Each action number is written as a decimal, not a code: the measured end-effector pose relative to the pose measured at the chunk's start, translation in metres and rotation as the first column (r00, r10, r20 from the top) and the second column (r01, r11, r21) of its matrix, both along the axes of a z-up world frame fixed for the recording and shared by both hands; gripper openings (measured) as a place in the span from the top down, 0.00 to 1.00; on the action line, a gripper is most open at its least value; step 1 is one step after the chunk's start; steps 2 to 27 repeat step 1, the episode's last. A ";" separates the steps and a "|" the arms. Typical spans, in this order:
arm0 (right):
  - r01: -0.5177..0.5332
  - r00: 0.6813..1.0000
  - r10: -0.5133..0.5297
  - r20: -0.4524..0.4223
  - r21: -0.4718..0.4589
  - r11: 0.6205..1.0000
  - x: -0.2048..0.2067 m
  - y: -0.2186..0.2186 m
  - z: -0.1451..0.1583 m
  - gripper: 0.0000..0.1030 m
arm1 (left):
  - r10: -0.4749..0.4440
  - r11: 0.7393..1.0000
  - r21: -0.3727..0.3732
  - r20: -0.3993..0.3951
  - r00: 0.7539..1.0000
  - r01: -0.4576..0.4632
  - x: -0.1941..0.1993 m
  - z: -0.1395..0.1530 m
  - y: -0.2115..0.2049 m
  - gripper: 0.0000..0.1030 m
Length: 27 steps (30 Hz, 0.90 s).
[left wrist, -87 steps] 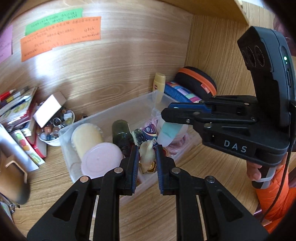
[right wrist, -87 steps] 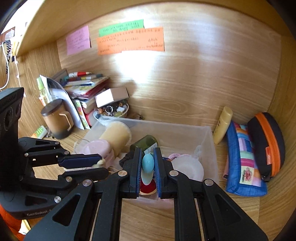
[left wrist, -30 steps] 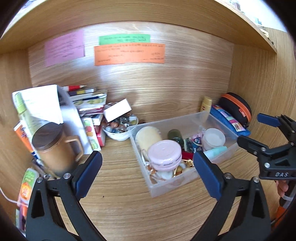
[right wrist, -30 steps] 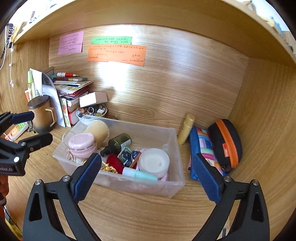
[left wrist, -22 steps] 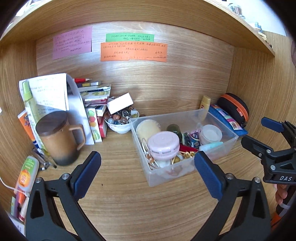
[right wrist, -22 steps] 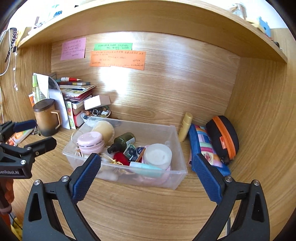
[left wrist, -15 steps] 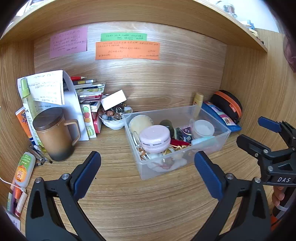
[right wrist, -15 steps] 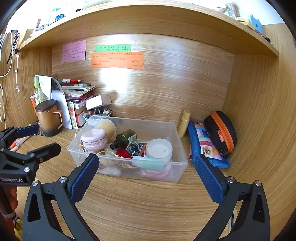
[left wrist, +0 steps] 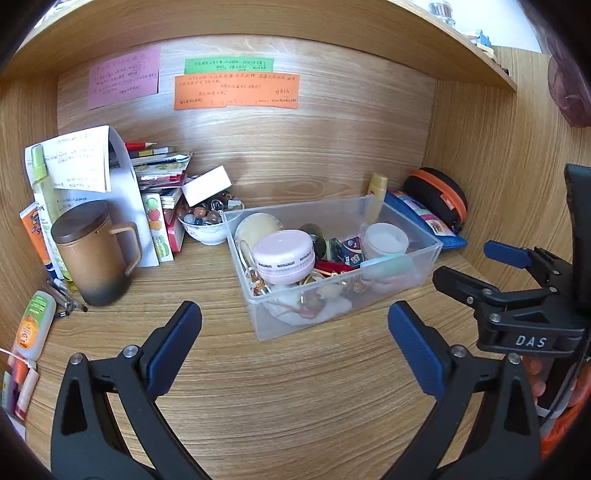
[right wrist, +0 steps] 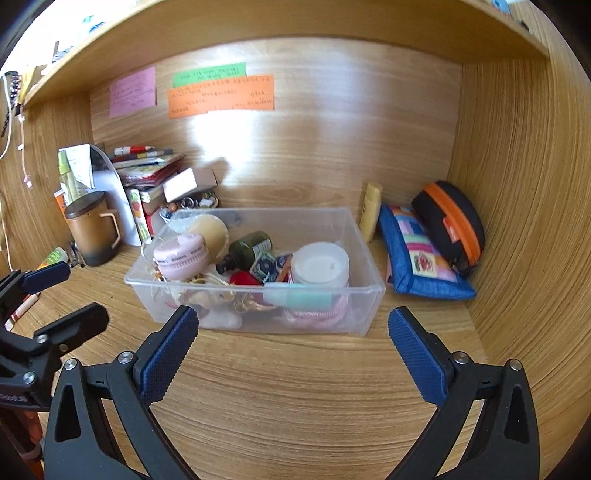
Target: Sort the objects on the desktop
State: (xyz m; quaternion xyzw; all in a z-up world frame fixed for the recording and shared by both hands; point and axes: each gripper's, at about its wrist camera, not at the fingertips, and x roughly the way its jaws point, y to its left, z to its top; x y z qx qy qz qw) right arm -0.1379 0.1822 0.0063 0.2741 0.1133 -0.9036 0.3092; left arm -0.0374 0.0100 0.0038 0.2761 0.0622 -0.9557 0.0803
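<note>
wood desk nook (left wrist: 295, 387) | shelf above (right wrist: 280, 22) | glare on back wall (right wrist: 229, 129)

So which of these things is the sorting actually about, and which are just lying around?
Part of the job:
- clear box holding small items
- pink round case
- green bottle
- white jar
- left claw and right claw, both open

Just lying about:
- brown mug
- sticky notes
- bowl of beads
- blue pouch

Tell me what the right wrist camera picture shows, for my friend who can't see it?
A clear plastic box full of small items, including a pink round case and a dark green bottle, sits on a wooden desk. The right gripper is open and empty in front of it. A brown mug stands at the left.
</note>
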 end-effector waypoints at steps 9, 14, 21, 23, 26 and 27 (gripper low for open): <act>0.007 1.000 -0.007 0.010 0.001 1.000 -0.002 0.001 -0.002 0.00 | 0.001 1.000 -0.003 0.007 1.000 -0.001 -0.001 -0.001 -0.001 0.01; 0.007 1.000 -0.007 0.010 0.001 1.000 -0.002 0.001 -0.002 0.00 | 0.001 1.000 -0.003 0.007 1.000 -0.001 -0.001 -0.001 -0.001 0.01; 0.007 1.000 -0.007 0.010 0.001 1.000 -0.002 0.001 -0.002 0.00 | 0.001 1.000 -0.003 0.007 1.000 -0.001 -0.001 -0.001 -0.001 0.01; 0.007 1.000 -0.007 0.010 0.001 1.000 -0.002 0.001 -0.002 0.00 | 0.001 1.000 -0.003 0.007 1.000 -0.001 -0.001 -0.001 -0.001 0.01; 0.007 1.000 -0.007 0.010 0.001 1.000 -0.002 0.001 -0.002 0.00 | 0.001 1.000 -0.003 0.007 1.000 -0.001 -0.001 -0.001 -0.001 0.01; 0.007 1.000 -0.007 0.010 0.001 1.000 -0.002 0.001 -0.002 0.00 | 0.001 1.000 -0.003 0.007 1.000 -0.001 -0.001 -0.001 -0.001 0.01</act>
